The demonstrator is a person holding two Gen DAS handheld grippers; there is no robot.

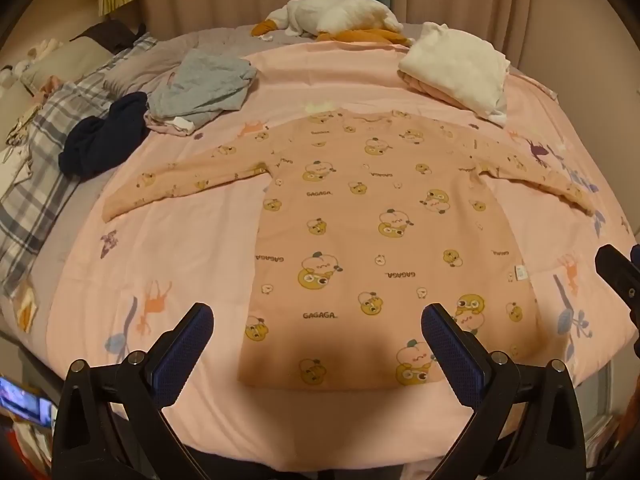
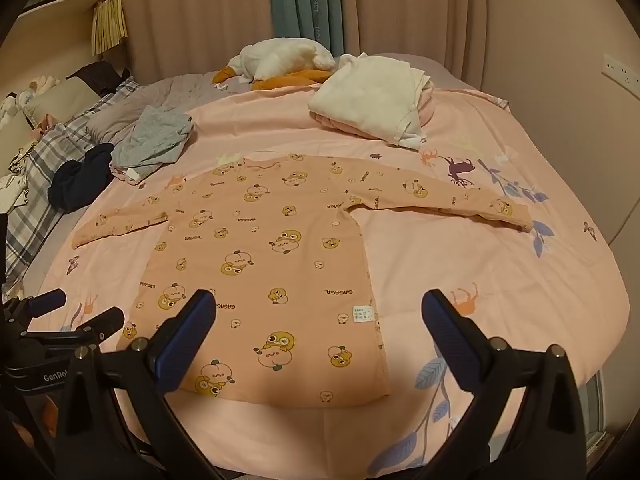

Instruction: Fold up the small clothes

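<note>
Now: peach top flat, sleeves out.

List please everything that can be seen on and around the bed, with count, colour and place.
long-sleeved shirt: one, peach with cartoon print, spread flat at centre
pink cover: one, under the shirt
grey garment: one, crumpled, far left
dark navy garment: one, bunched, left edge
folded pile: one, white over pink, far right
plush toy: one, white and orange, far end
plaid bedding: grey-white, left
curtains: beige and teal, behind
left gripper: black, blue pads, open
right gripper: same, open
</note>
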